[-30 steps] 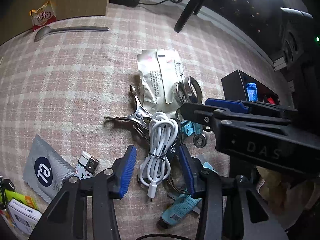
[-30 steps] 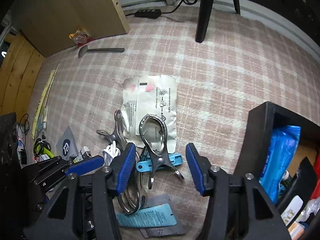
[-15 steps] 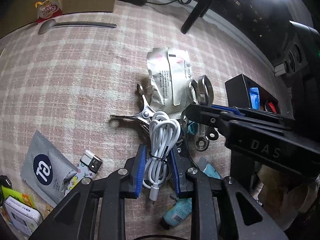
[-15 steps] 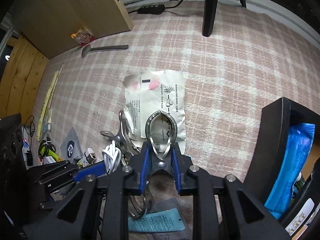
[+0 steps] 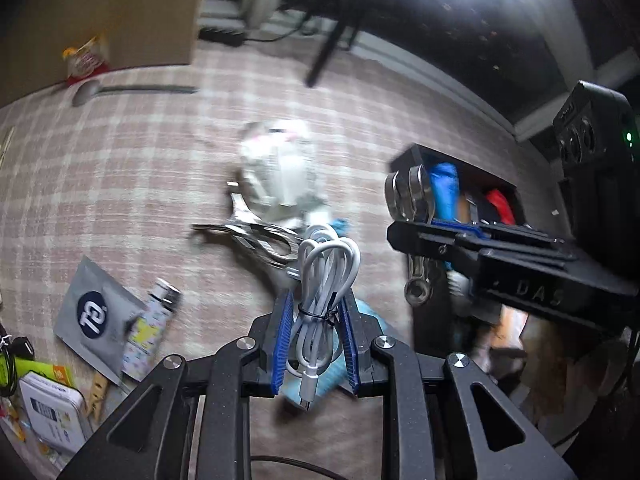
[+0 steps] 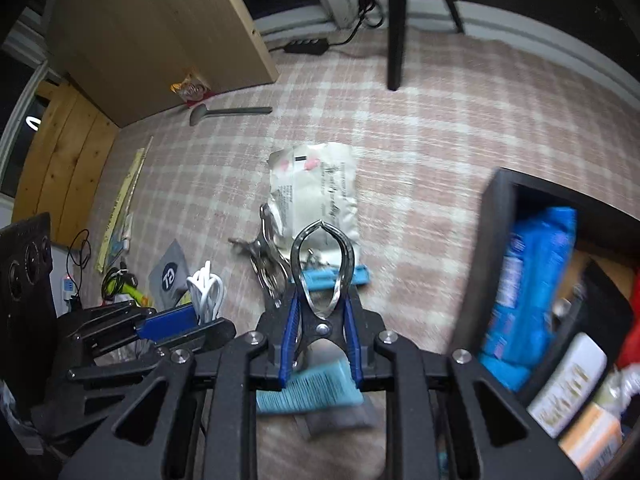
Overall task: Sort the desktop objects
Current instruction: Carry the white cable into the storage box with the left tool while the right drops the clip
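My left gripper (image 5: 316,300) is shut on a coiled white cable (image 5: 326,268), tied with a black band and held clear of the checked cloth (image 5: 120,184). My right gripper (image 6: 322,300) is shut on a shiny metal clamp (image 6: 322,264), whose looped handles stick up past the blue pads. In the left wrist view the metal clamp (image 5: 408,196) hangs in front of a black organizer box (image 5: 404,160). A second metal clamp (image 5: 256,236) lies on the cloth beside a crumpled white packet (image 5: 280,160).
The black organizer box (image 6: 492,240) at the right holds a blue packet (image 6: 532,272) and small cartons. A blue clip (image 6: 340,278), a teal sachet (image 6: 312,392), a grey sachet (image 5: 96,316), a small patterned tube (image 5: 156,320) and a spoon (image 5: 132,90) lie on the cloth.
Both grippers closed, the left on the white cable and the right on the metal clamp. Both have since risen, lifting their objects off the cloth.
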The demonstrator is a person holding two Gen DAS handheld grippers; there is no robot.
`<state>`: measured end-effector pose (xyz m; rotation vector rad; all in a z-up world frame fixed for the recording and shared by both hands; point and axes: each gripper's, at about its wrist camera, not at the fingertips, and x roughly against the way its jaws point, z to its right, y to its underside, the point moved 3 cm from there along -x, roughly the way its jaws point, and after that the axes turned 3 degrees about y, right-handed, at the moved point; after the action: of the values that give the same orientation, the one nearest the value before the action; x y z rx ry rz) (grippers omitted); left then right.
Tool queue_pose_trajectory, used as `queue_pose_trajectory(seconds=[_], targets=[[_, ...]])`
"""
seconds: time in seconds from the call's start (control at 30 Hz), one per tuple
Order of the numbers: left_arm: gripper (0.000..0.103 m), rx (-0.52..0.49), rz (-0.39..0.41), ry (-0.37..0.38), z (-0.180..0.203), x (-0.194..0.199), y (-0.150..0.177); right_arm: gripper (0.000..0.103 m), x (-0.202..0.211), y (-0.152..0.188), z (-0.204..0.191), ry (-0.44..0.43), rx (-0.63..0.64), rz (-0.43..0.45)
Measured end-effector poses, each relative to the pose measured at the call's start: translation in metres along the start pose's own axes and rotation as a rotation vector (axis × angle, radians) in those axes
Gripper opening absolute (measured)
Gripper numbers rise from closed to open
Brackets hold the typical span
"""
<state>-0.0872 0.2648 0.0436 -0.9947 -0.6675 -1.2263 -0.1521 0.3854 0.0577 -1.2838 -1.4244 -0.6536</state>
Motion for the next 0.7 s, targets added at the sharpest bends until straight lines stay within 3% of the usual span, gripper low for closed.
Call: queue_pose_trajectory(seconds=[0.2, 0.37, 0.7], targets=[[0.022, -0.143, -0.050, 0.062, 0.075, -0.016, 0.018, 0.021, 0.053, 0.028, 0.037, 0.042, -0.051, 0.069], [0.022, -0.264, -0.124, 0.118, 0.135, -0.034, 0.046, 0.021, 0.100, 0.063, 0.093, 0.110, -0.136, 0.119], [0.022, -0.399, -0.213, 0.137, 0.199, -0.063, 0.081, 0.021, 0.140, 0.112, 0.185, 0.214, -0.317, 0.150]])
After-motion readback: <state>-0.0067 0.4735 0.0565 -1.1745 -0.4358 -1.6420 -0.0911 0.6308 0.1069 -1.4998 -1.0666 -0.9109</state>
